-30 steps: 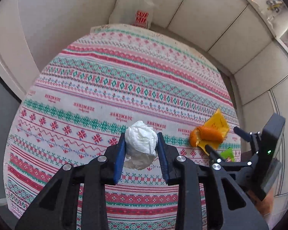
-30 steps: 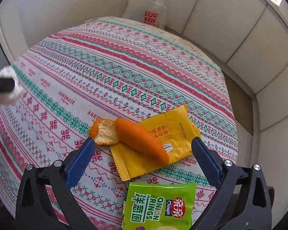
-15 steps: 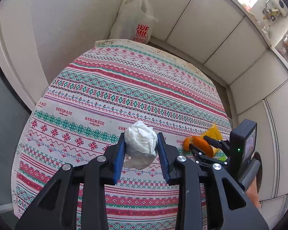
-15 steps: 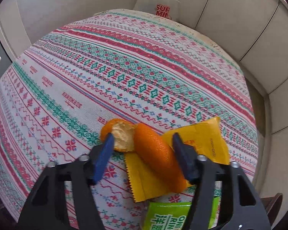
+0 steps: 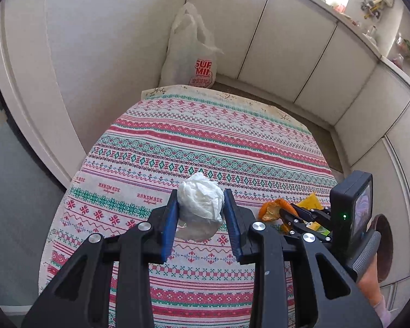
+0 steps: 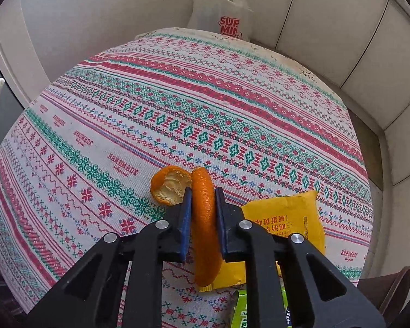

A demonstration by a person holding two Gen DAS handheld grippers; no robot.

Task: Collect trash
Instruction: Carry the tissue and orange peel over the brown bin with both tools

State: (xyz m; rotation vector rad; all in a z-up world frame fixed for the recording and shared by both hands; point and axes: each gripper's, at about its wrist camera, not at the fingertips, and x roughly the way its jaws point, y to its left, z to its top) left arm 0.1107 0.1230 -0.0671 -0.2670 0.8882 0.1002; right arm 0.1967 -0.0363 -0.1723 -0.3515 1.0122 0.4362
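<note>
The left hand-held gripper (image 5: 201, 213) is clenched on a crumpled white tissue (image 5: 200, 205), light and soft, carried clear above the patterned surface (image 5: 205, 136). The right hand-held gripper (image 6: 202, 205) has just been closing and now pinches the orange peel (image 6: 202, 205) across its curled middle, at the surface's 5 o'clock edge beside a yellow wrapper (image 6: 287, 218). The peel looks light, limp and tearable, so a mid-strip grip seems soundest, with the plastic bag (image 6: 221, 13) waiting at 12 o'clock.
</note>
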